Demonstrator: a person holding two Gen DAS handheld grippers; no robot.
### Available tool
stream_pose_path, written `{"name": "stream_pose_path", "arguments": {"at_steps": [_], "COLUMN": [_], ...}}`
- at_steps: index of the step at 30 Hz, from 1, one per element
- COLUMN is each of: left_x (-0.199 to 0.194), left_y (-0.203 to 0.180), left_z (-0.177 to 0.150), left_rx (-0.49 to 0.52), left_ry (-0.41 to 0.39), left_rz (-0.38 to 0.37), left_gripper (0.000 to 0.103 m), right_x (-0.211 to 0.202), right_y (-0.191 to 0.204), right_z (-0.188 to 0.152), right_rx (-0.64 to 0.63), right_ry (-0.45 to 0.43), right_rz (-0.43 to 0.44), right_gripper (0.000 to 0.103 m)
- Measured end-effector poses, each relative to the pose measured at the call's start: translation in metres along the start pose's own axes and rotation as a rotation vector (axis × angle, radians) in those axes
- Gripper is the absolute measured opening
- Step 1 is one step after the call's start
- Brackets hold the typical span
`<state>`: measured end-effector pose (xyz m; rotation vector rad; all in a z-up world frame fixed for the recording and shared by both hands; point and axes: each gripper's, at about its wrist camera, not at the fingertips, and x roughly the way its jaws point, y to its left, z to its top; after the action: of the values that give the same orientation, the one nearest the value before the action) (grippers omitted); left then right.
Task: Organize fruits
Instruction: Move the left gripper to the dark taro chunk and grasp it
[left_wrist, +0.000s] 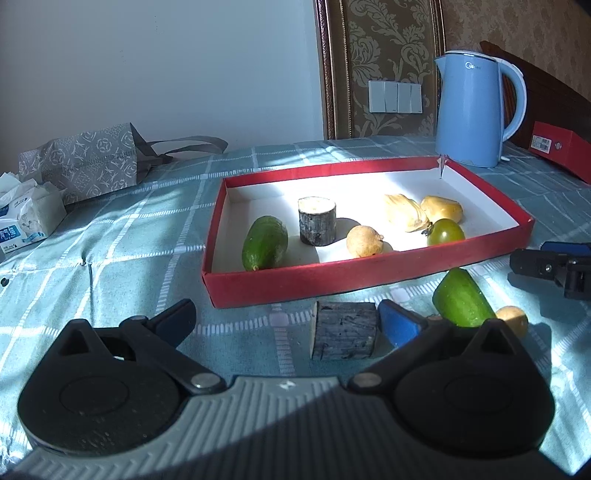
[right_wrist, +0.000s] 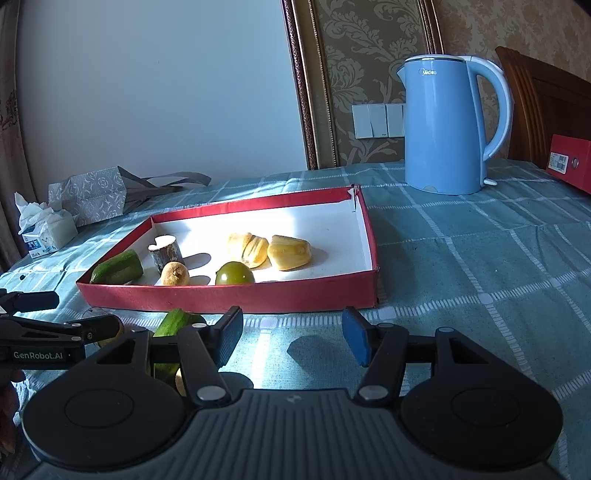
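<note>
Checked teal cloth fills the left wrist view, where the left gripper stands spread around a dark log piece lying before the red tray of fruit. From the right wrist, the right gripper gapes empty over cloth, a cucumber piece just left of it.

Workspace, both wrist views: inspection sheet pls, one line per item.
Surface: teal checked tablecloth, sunlit in patches.
Job's things: red tray holds a cucumber piece, a dark-skinned cane segment, a brown round fruit, a green tomato and two yellow jackfruit pieces. Outside, in front of the tray: second cane segment, second cucumber piece, small brown fruit.
Clutter: blue kettle, grey patterned bag, tissue pack, red box.
Grippers: left tongs open around the outer cane segment, not pressing; right tongs open, empty.
Cables: nothing seen.
Surroundings: plain wall, patterned wallpaper, wall switches, wooden headboard.
</note>
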<state>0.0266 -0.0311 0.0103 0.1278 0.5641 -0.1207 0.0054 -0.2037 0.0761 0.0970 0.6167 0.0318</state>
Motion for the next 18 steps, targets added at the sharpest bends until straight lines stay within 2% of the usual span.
{"name": "stream_pose_path", "arguments": {"at_steps": [3,5,10,14,18], "left_x": [0.007,0.008,0.007,0.003,0.001], "left_y": [-0.001,0.000,-0.003,-0.008,-0.013], "left_z": [0.000,-0.001,-0.004,-0.005,-0.005], "left_rx": [0.001,0.000,0.024,0.045,0.065], "left_ry": [0.034,0.044,0.049,0.036,0.030], "left_rz": [0.011,-0.010,-0.022,-0.046,-0.075], "left_gripper": [0.100,0.088,0.072,0.050,0.034], "right_x": [0.001,0.001,0.001,0.001,0.002], "right_y": [0.000,0.001,0.001,0.000,-0.001], "right_z": [0.000,0.000,-0.001,-0.001,-0.001], "right_rx": [-0.003,-0.004,-0.004,0.003,0.009], "right_ry": [0.004,0.004,0.004,0.009,0.015], "right_rz": [-0.001,-0.001,0.000,0.000,-0.001], "right_gripper": [0.059,0.059,0.059,0.059,0.059]}}
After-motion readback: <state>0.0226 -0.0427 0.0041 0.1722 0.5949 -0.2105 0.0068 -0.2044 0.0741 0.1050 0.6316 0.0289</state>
